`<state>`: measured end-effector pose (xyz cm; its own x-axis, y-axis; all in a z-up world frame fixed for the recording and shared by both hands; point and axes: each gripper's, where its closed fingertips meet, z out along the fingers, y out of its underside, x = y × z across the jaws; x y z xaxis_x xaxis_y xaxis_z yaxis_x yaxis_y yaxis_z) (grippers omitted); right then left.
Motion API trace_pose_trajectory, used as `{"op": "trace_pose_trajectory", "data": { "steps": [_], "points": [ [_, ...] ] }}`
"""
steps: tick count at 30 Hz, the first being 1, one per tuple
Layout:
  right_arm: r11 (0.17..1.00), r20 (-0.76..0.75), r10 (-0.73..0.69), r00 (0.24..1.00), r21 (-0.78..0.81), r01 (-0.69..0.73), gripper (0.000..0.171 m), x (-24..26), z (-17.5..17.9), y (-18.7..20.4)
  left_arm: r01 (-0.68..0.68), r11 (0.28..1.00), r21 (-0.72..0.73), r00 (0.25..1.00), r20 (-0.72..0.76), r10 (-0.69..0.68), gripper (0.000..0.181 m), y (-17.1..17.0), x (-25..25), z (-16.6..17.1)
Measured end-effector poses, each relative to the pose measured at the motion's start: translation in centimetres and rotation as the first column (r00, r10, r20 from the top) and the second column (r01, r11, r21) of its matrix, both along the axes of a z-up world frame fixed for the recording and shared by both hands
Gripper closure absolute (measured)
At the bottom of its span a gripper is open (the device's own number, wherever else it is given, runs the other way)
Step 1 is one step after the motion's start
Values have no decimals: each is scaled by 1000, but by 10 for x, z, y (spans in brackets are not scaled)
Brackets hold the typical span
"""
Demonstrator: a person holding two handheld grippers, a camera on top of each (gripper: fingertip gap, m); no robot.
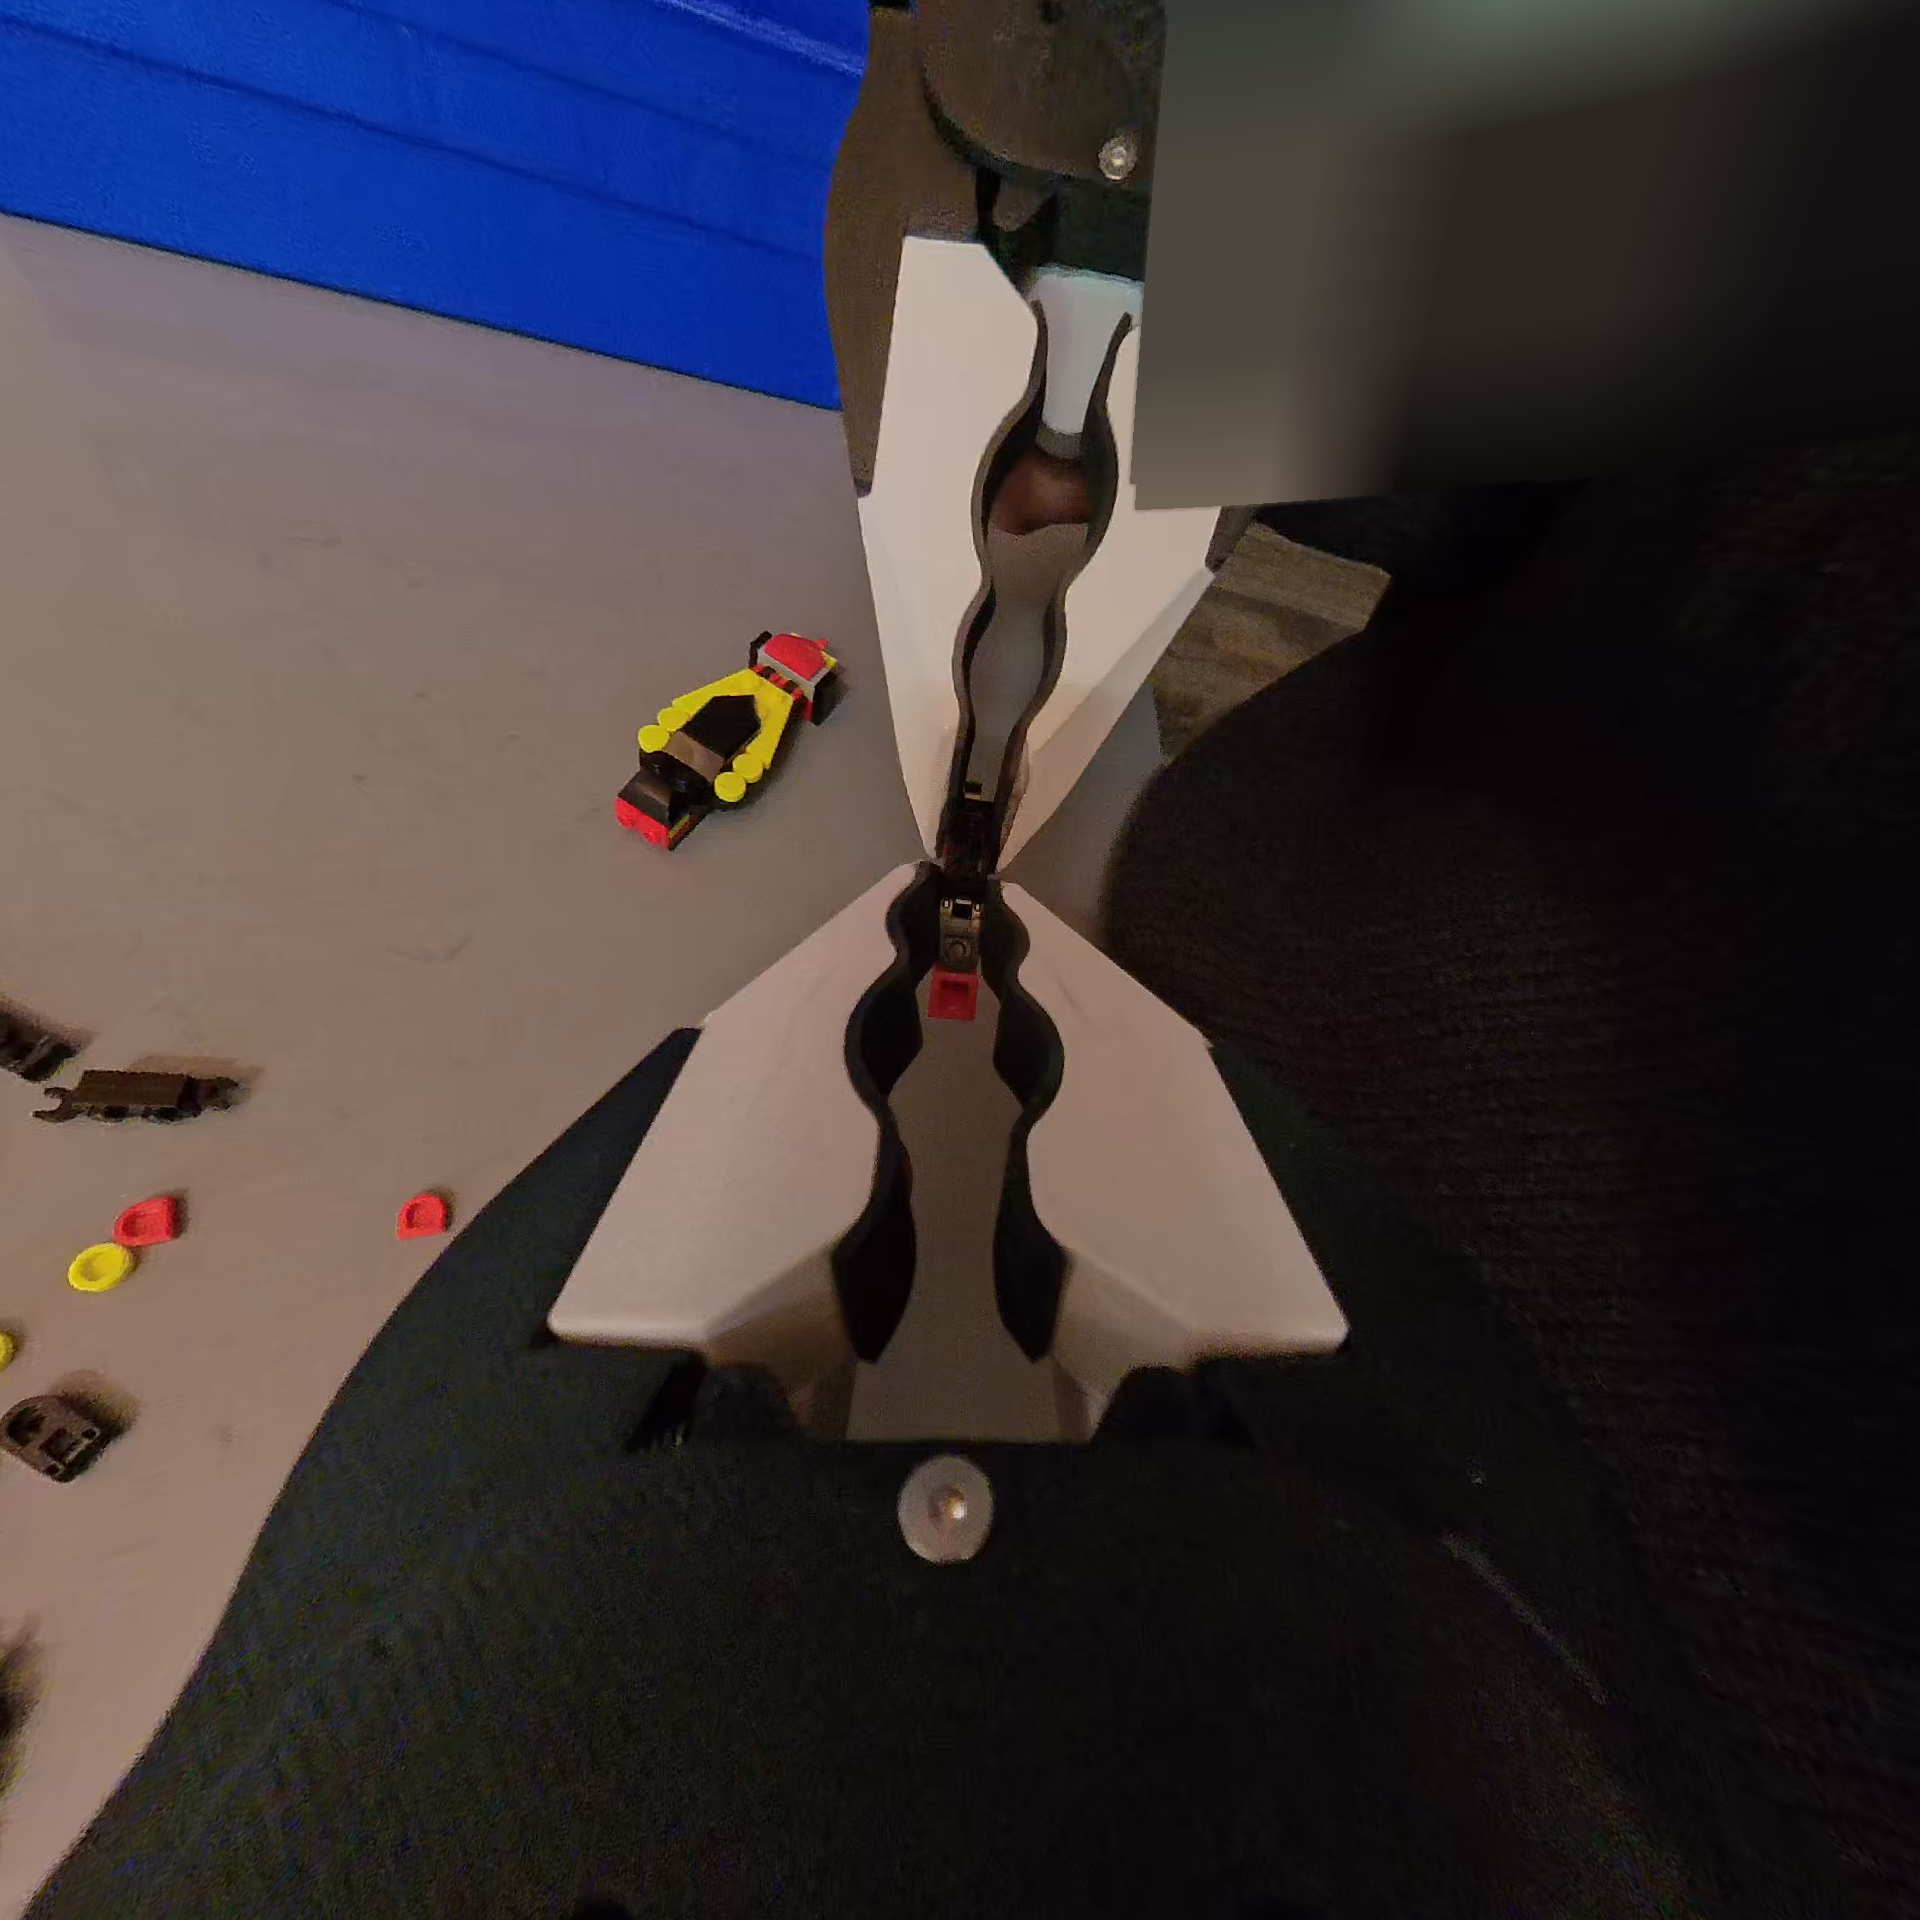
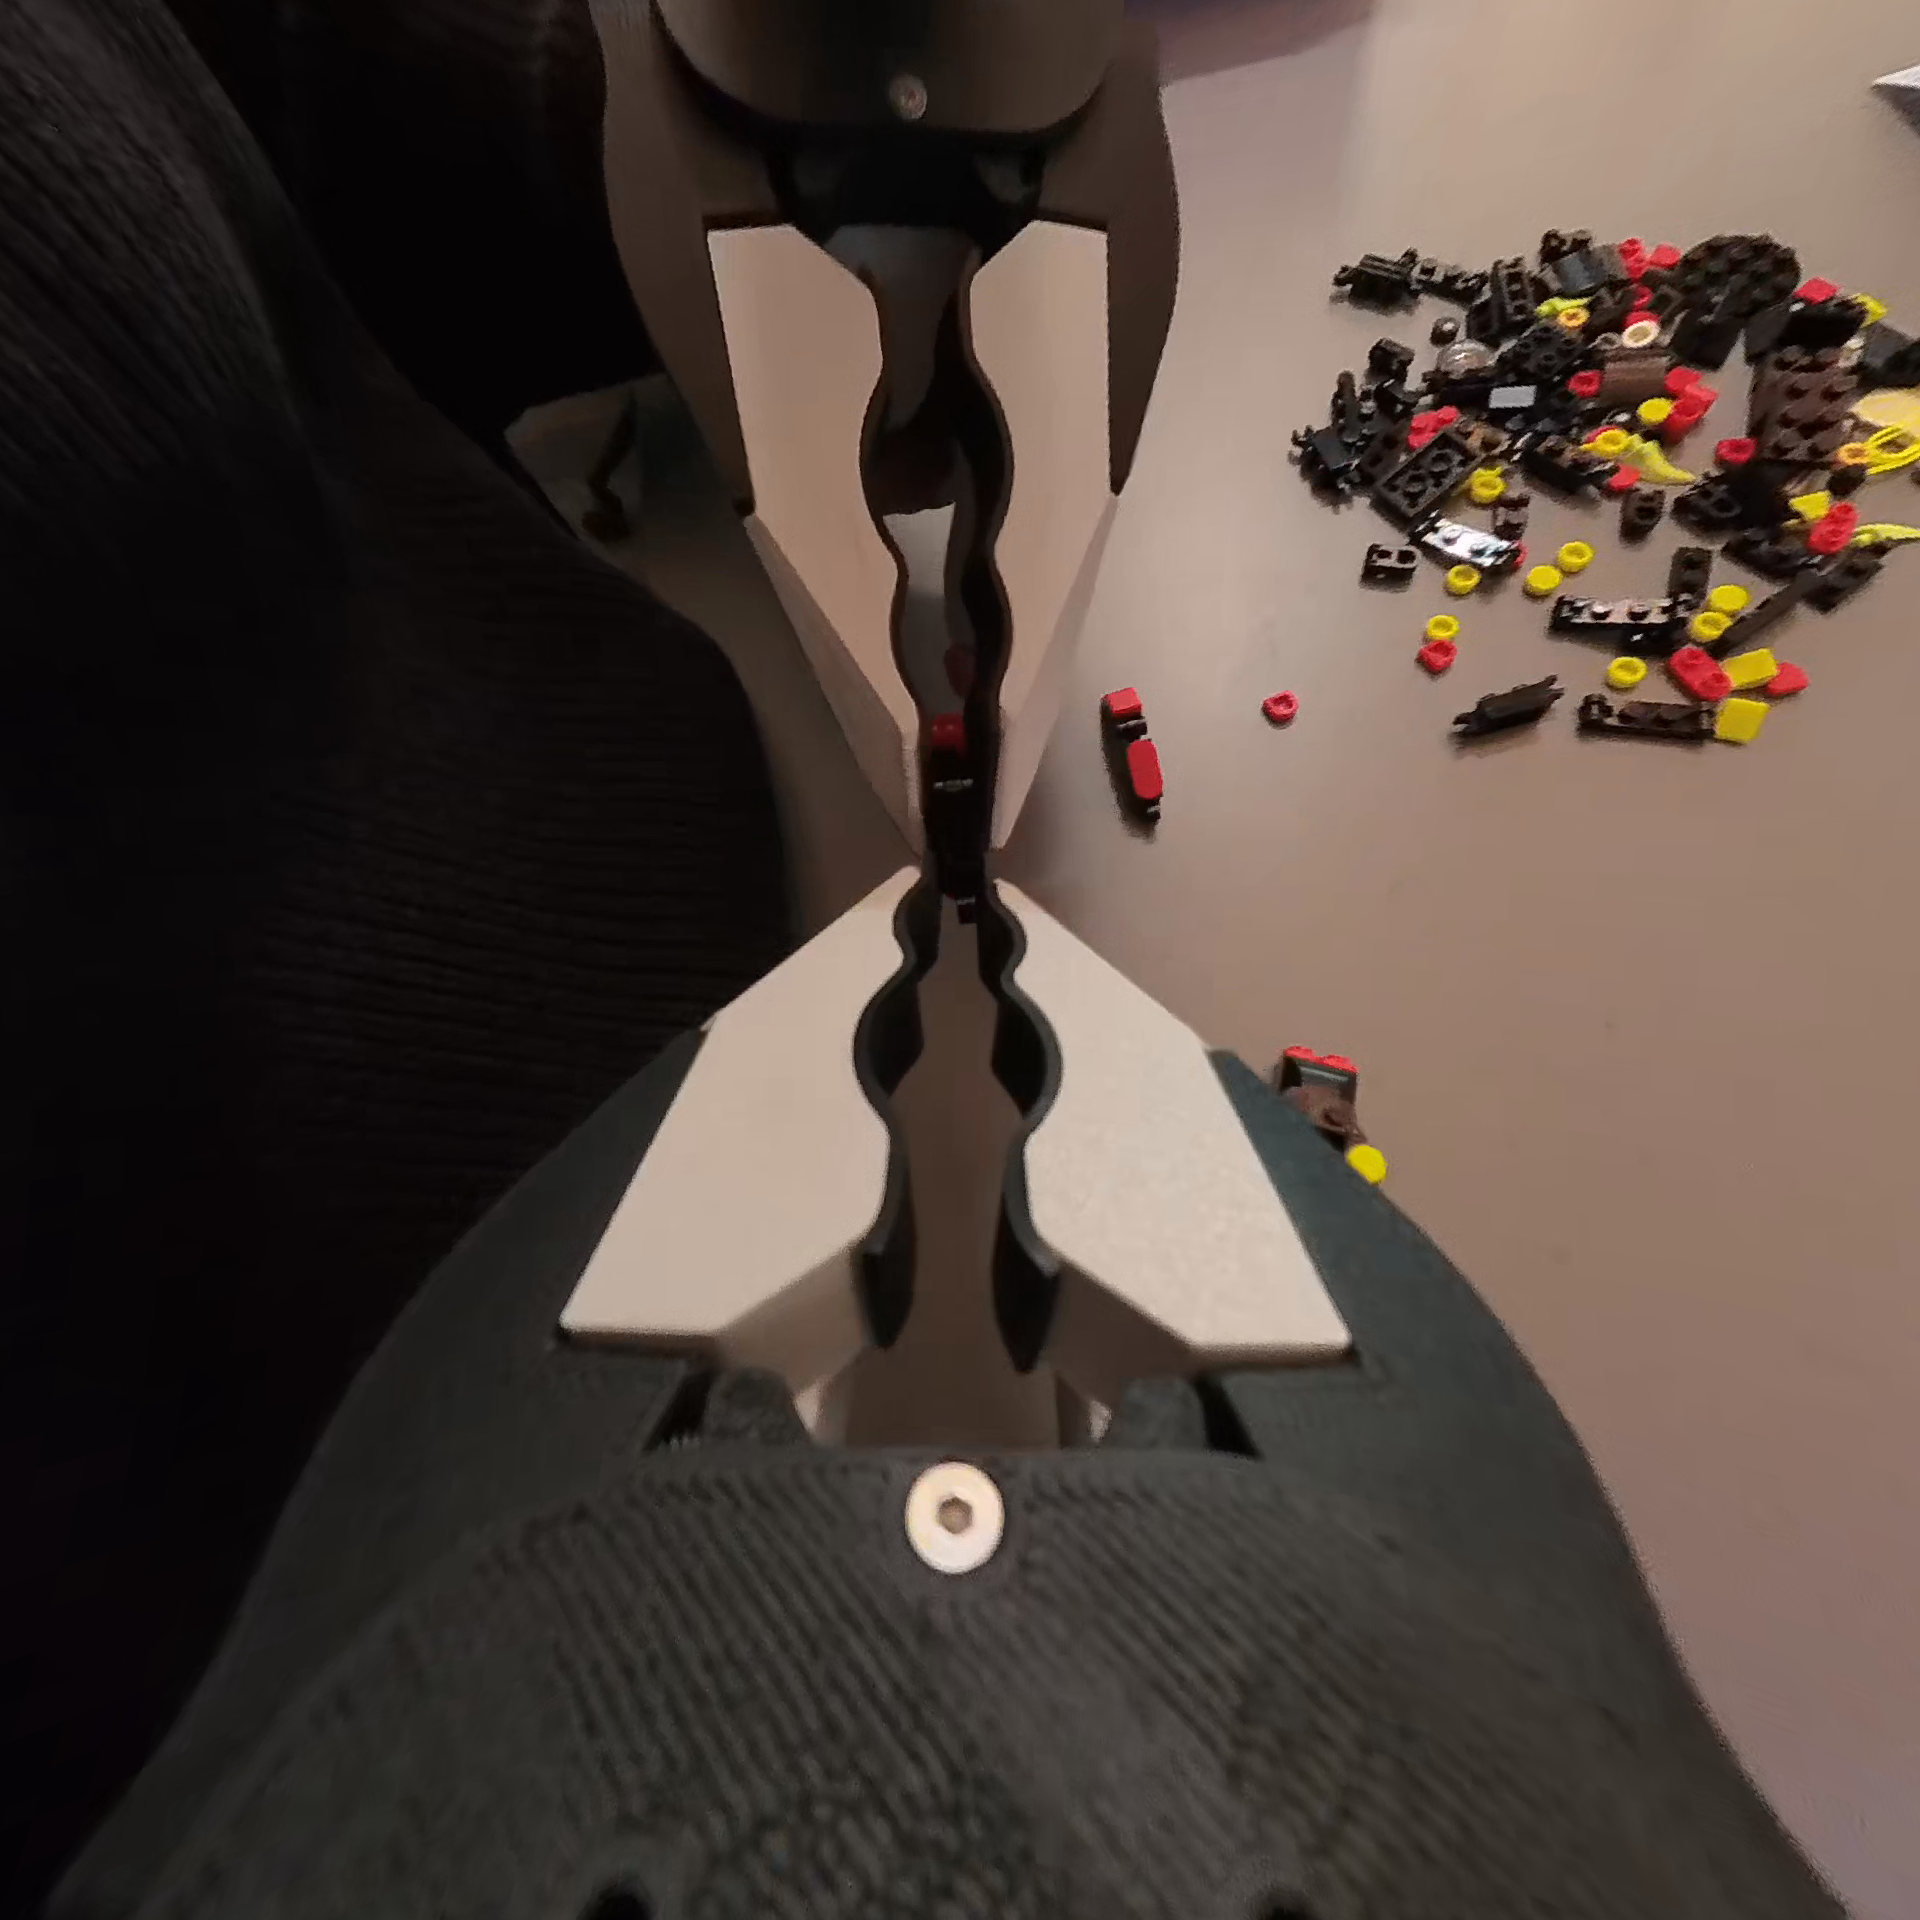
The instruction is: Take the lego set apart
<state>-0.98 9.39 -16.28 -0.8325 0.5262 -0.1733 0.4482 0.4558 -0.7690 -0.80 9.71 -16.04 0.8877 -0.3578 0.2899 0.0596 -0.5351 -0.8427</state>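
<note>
My left gripper and my right gripper meet tip to tip above the grey table. Both are shut on one small black lego piece with a red end. The red end sits between the left gripper's fingers; it also shows in the right wrist view. The black part spans into the right gripper's tips. The right gripper comes in from the top of the left wrist view, and the left gripper from the top of the right wrist view. A yellow, black and red lego model lies on the table to the left.
A pile of loose black, red and yellow pieces lies at the far right. A red-and-black piece and a small red piece lie nearer. Scattered pieces lie at the left. A blue object stands behind. Dark fabric borders the table. My two grippers' fingertips are within a few centimetres of each other. Left tips and right tips are each some 30 centimeters from the blue object.
</note>
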Motion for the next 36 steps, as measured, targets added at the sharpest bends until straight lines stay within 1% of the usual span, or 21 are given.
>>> {"op": "trace_pose_trajectory", "data": {
  "steps": [1,2,3,4,5,6,7,8,11,15,18,22,25,27,29,32,34,36],
  "points": [
    [997,5,-9,1000,77,9,164,0,-11,7,-2,1000,13,1000,7,2,175,-1,-2,3],
    [967,-12,-32,999,251,34,168,-2,-34,29,-35,997,73,998,62,31,176,-2,-10,20],
    [965,8,-32,999,259,29,168,1,-43,35,-69,992,107,992,110,57,176,-5,-22,35],
    [992,11,-35,999,118,33,168,3,-27,24,-99,989,108,992,93,89,176,-9,-34,37],
    [997,-17,-40,999,68,42,168,0,-11,19,-134,985,108,989,74,126,176,-12,-44,35],
    [995,-63,-42,997,85,47,168,-4,-3,18,-154,982,106,984,105,143,176,-12,-48,34],
    [997,-73,-41,997,66,46,168,-6,1,14,-160,982,105,978,152,143,176,-12,-48,34],
    [998,-51,-50,997,22,51,169,-7,1,11,-165,980,107,973,181,144,176,-11,-49,34],
    [995,-34,-100,994,-33,99,169,-14,-2,17,-181,979,97,971,177,162,176,-8,-54,33],
    [963,-18,-186,982,-200,179,169,-32,16,21,-230,970,78,946,250,205,176,-6,-61,31],
    [943,-33,-275,961,-204,263,169,-54,10,29,-322,943,83,890,366,272,176,-5,-80,39],
    [953,-30,-291,956,-101,287,169,-83,-12,21,-525,850,27,751,484,449,176,-13,-130,33],
    [964,-3,-267,964,4,267,169,-97,-33,12,-568,823,-6,692,538,482,176,-20,-148,27],
    [959,-44,-279,959,33,281,168,-105,-36,11,-572,820,-12,666,577,473,177,-22,-151,28],
    [950,-101,-306,947,36,311,149,-110,-32,15,-571,821,-14,659,589,469,177,-22,-151,28],
    [943,-188,-327,926,0,333,132,-112,-18,20,-543,839,-14,682,575,451,177,-19,-144,27],
    [931,-267,-352,897,-7,364,115,-114,-8,26,-514,858,-13,699,574,427,177,-16,-138,26],
    [922,-378,-352,856,19,388,110,-116,0,32,-492,870,-5,711,575,405,177,-14,-132,27]
  ]
}}
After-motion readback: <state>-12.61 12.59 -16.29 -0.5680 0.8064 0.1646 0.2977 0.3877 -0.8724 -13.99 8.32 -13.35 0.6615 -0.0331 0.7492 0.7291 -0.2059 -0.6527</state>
